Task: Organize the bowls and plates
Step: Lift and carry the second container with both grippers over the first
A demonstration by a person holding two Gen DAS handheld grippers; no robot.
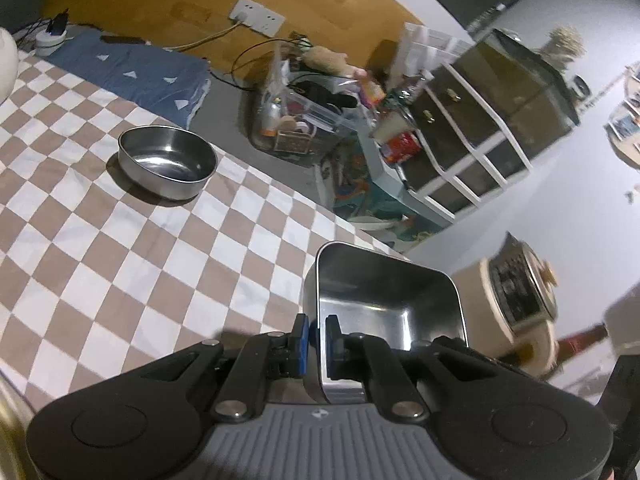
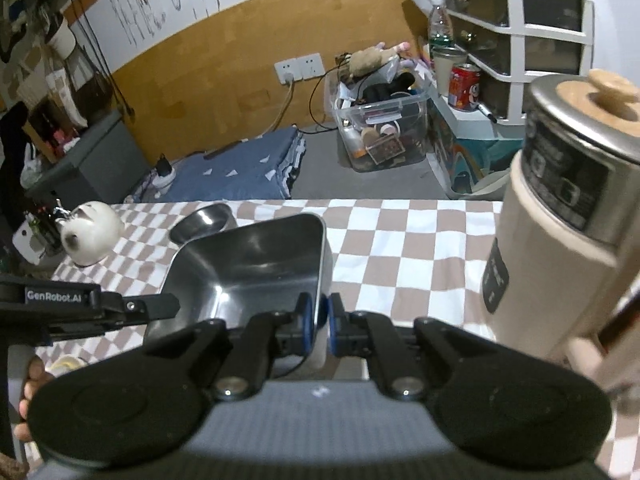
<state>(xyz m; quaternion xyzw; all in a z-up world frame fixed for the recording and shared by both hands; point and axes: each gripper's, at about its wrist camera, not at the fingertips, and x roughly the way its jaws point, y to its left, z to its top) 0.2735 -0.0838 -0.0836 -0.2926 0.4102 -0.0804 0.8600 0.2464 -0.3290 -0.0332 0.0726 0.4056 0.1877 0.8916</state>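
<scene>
A square steel dish (image 1: 380, 300) is held by both grippers above the checkered cloth. My left gripper (image 1: 317, 336) is shut on its near left wall, one pad inside and one outside. In the right wrist view the same square dish (image 2: 256, 264) shows, and my right gripper (image 2: 320, 320) is shut on its right wall. The left gripper's arm (image 2: 100, 308) reaches the dish from the left there. A round steel bowl (image 1: 168, 158) stands empty on the cloth farther off; it also shows behind the dish in the right wrist view (image 2: 206, 220).
A tall cream canister with a wooden-knob lid (image 2: 560, 208) stands close at the right. A white teapot (image 2: 90, 236) sits at the table's left. Beyond the table edge are a clear storage bin (image 2: 380, 128), folded blue cloth (image 2: 240, 168) and a drawer unit (image 1: 488, 120).
</scene>
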